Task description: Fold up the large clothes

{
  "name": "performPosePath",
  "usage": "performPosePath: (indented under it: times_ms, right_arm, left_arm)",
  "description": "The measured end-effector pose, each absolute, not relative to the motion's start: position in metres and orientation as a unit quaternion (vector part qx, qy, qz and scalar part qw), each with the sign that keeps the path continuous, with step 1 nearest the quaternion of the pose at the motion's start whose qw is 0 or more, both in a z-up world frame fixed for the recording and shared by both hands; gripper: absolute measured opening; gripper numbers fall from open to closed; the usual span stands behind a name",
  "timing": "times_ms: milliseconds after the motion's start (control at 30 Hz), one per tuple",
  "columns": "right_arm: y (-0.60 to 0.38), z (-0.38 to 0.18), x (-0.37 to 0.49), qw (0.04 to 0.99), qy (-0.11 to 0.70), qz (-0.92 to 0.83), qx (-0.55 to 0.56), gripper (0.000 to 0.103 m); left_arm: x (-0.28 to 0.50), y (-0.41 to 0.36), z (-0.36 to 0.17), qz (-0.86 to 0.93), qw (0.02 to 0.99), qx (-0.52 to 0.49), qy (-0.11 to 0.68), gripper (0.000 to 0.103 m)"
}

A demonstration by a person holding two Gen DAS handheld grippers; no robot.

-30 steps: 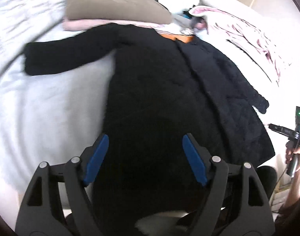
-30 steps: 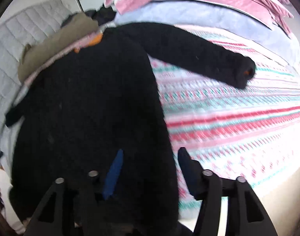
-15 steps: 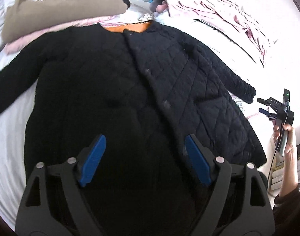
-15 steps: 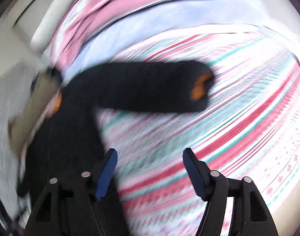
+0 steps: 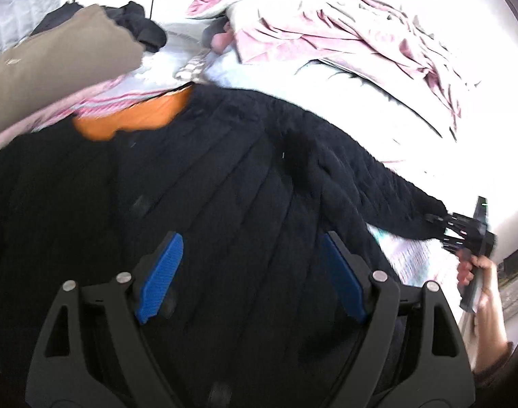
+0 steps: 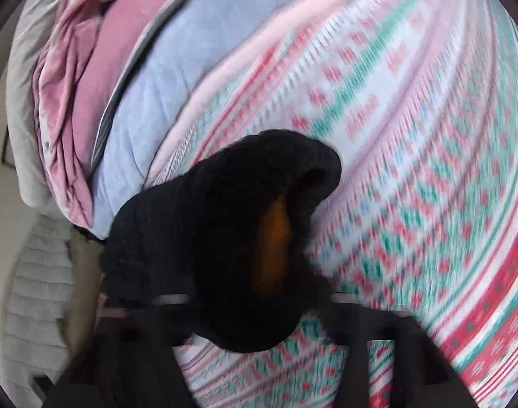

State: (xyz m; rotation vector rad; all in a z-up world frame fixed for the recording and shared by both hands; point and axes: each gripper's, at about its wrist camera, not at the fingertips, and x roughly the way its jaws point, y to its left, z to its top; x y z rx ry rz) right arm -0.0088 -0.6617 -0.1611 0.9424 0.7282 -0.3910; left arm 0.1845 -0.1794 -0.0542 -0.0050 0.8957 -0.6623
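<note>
A black quilted coat (image 5: 225, 187) with an orange lining (image 5: 136, 117) lies spread flat on the bed. My left gripper (image 5: 252, 241) hovers over its chest, open, with nothing between the blue pads (image 5: 160, 278). The coat's sleeve (image 5: 361, 176) stretches out to the right, where my right gripper (image 5: 442, 227) meets its end. In the right wrist view the sleeve cuff (image 6: 218, 224), its orange inside (image 6: 272, 248) showing, fills the space between the jaws of my right gripper (image 6: 245, 302). These jaws are closing on the cuff, which hides the pads.
A folded tan garment (image 5: 55, 57) on pink cloth lies beyond the collar. Crumpled pink bedding (image 5: 327, 27) is piled at the back right. A patterned bedspread (image 6: 412, 170) lies under the sleeve, with a blue blanket (image 6: 150, 85) beside it. A person's hand (image 5: 480, 272) holds the right gripper.
My left gripper has slid across the coat towards the collar, still open. My right gripper has swung out to the sleeve end, rolled, and closed in around the cuff.
</note>
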Motion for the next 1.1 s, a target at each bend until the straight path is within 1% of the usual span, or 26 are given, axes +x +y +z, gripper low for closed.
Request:
performPosePath:
  times_ms: [33, 133, 200, 233, 267, 333, 433, 500, 533, 633, 667, 700, 733, 767, 833, 967, 1100]
  right_arm:
    - [-0.664, -0.149, -0.006, 0.825, 0.333, -0.19, 0.414, 0.03]
    - [-0.673, -0.083, 0.017, 0.879, 0.289, -0.236, 0.297, 0.027]
    - [-0.684, -0.044, 0.035, 0.898, 0.259, -0.269, 0.233, 0.026]
    - [-0.69, -0.033, 0.041, 0.902, 0.252, -0.276, 0.216, 0.026]
    - [-0.697, -0.025, 0.049, 0.906, 0.247, -0.283, 0.198, 0.026]
    - [-0.708, -0.023, 0.058, 0.905, 0.25, -0.301, 0.168, 0.026]
    - [-0.722, -0.049, 0.082, 0.893, 0.279, -0.328, 0.129, 0.027]
    - [-0.736, -0.084, 0.095, 0.878, 0.31, -0.34, 0.128, 0.029]
    - [-0.744, -0.105, 0.1, 0.869, 0.322, -0.352, 0.132, 0.031]
    - [-0.762, -0.162, 0.111, 0.841, 0.36, -0.376, 0.145, 0.049]
    - [-0.765, -0.174, 0.115, 0.829, 0.38, -0.384, 0.141, 0.062]
    - [-0.766, -0.178, 0.118, 0.822, 0.39, -0.392, 0.138, 0.068]
    - [-0.765, -0.173, 0.117, 0.821, 0.384, -0.4, 0.136, 0.07]
    - [-0.765, -0.163, 0.115, 0.817, 0.382, -0.409, 0.137, 0.075]
    - [-0.762, -0.144, 0.11, 0.812, 0.386, -0.414, 0.138, 0.075]
    - [-0.74, -0.1, 0.086, 0.83, 0.362, -0.396, 0.154, 0.076]
    - [-0.699, -0.062, 0.064, 0.845, 0.341, -0.362, 0.194, 0.08]
  left_arm:
    - [0.194, -0.192, -0.057, -0.319, 0.85, -0.003, 0.419, 0.083]
    - [0.217, -0.234, -0.062, -0.342, 0.853, 0.0, 0.394, 0.083]
    - [0.23, -0.262, -0.069, -0.36, 0.855, -0.002, 0.373, 0.077]
    - [0.237, -0.274, -0.072, -0.365, 0.854, -0.006, 0.37, 0.073]
    - [0.242, -0.285, -0.078, -0.372, 0.851, -0.011, 0.369, 0.066]
    - [0.254, -0.314, -0.099, -0.391, 0.835, -0.025, 0.386, 0.059]
    - [0.26, -0.347, -0.137, -0.386, 0.823, -0.011, 0.417, 0.059]
    - [0.261, -0.352, -0.148, -0.379, 0.819, 0.0, 0.432, 0.059]
    - [0.261, -0.348, -0.145, -0.384, 0.817, -0.009, 0.43, 0.062]
    - [0.262, -0.337, -0.143, -0.395, 0.809, -0.029, 0.435, 0.064]
    - [0.261, -0.334, -0.141, -0.393, 0.808, -0.028, 0.437, 0.064]
    - [0.258, -0.331, -0.136, -0.388, 0.809, -0.022, 0.441, 0.066]
    - [0.254, -0.326, -0.132, -0.383, 0.81, -0.016, 0.445, 0.07]
    - [0.251, -0.322, -0.127, -0.377, 0.81, -0.012, 0.448, 0.077]
    - [0.241, -0.301, -0.113, -0.377, 0.809, -0.009, 0.451, 0.081]
    - [0.225, -0.247, -0.089, -0.355, 0.827, -0.006, 0.435, 0.083]
    - [0.211, -0.184, -0.072, -0.279, 0.857, 0.024, 0.432, 0.083]
